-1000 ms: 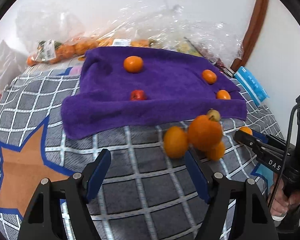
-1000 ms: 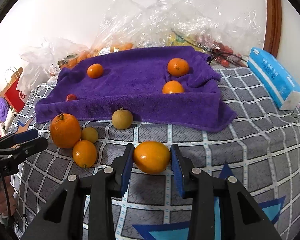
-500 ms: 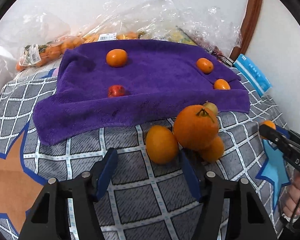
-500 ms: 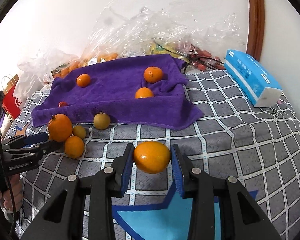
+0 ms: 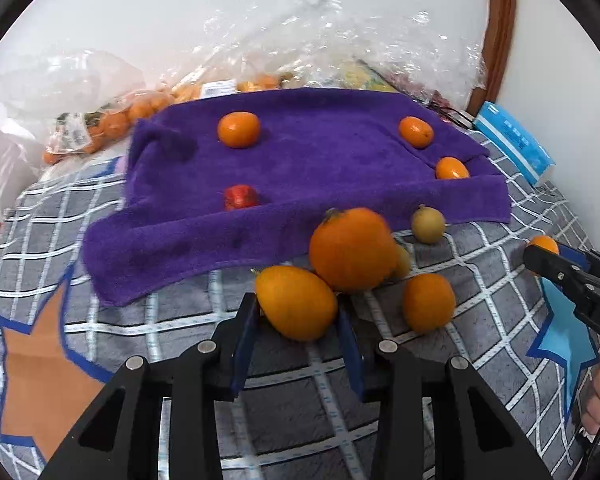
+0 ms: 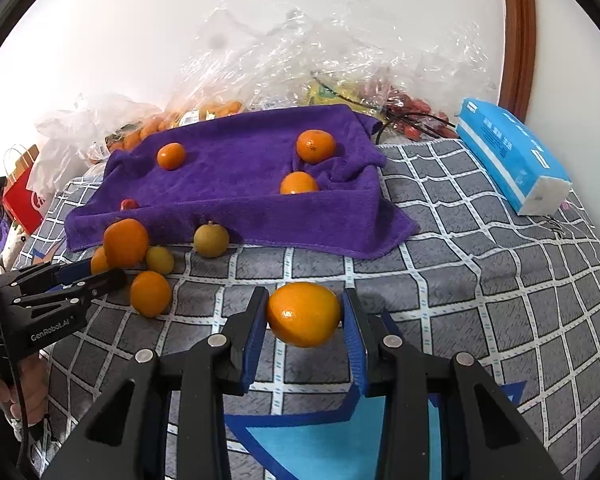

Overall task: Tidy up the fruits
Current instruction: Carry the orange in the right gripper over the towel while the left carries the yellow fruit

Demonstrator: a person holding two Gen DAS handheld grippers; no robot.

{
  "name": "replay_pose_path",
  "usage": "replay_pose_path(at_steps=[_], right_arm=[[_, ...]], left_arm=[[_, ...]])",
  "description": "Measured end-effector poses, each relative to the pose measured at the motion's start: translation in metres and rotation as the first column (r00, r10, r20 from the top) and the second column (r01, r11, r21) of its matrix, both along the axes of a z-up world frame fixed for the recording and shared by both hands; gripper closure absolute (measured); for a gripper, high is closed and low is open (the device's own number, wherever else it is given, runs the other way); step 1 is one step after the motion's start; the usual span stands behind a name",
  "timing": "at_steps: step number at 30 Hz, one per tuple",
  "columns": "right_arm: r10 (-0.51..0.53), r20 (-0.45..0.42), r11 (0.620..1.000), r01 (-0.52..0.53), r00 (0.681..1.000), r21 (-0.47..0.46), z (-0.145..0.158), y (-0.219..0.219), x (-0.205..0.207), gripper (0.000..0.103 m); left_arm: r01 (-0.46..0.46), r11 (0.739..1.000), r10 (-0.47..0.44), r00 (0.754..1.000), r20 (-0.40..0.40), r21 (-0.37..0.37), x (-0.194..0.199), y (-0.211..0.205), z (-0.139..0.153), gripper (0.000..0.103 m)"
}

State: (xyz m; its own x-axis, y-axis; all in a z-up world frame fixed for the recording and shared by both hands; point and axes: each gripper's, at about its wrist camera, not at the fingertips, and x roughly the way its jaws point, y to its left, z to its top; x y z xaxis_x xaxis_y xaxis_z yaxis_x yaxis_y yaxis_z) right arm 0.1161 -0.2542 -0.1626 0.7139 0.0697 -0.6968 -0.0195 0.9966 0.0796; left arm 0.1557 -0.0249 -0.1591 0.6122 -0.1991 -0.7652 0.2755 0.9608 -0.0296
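Observation:
My left gripper (image 5: 298,312) is shut on a small orange (image 5: 296,302) low over the checked cover, in front of a purple towel (image 5: 308,160). A big orange (image 5: 350,248), another small orange (image 5: 428,300) and a brownish fruit (image 5: 428,225) lie close by. The towel holds three oranges (image 5: 239,129) and a small red fruit (image 5: 241,197). My right gripper (image 6: 305,314) is shut on an orange (image 6: 303,314), held above the cover, right of the loose fruit (image 6: 150,293).
Clear plastic bags of fruit (image 6: 284,64) are piled behind the towel against the wall. A blue tissue pack (image 6: 510,156) lies at the right. A red paper bag (image 6: 22,196) stands at the far left. A wooden frame (image 6: 518,28) rises at the back right.
My left gripper has moved forward to the loose fruit and closed on the small orange. My right gripper has lifted its orange off the cover and drawn back.

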Motion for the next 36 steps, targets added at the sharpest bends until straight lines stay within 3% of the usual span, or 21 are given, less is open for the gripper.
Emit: replay_pose_path(at_steps=[12,22,30,36], right_arm=[[-0.001,0.047,1.000,0.001,0.999,-0.006,0.032,0.007,0.018,0.066],[-0.015,0.095,1.000,0.016,0.995,-0.009,0.059,0.002,0.051,0.066],[-0.007,0.134,1.000,0.007,0.991,0.002,0.074,-0.001,0.082,0.066],[-0.007,0.128,1.000,0.007,0.992,0.004,0.066,-0.004,0.109,0.066]], left_arm=[[-0.059,0.994,0.060,0.998,0.007,-0.087,0.006,0.031,0.029,0.066],[-0.083,0.990,0.092,0.993,0.074,-0.112,0.033,0.037,0.060,0.066],[-0.144,0.980,0.154,0.986,0.066,-0.137,0.072,0.042,0.060,0.066],[-0.172,0.970,0.184,0.981,0.056,-0.174,0.093,0.044,0.057,0.066]])
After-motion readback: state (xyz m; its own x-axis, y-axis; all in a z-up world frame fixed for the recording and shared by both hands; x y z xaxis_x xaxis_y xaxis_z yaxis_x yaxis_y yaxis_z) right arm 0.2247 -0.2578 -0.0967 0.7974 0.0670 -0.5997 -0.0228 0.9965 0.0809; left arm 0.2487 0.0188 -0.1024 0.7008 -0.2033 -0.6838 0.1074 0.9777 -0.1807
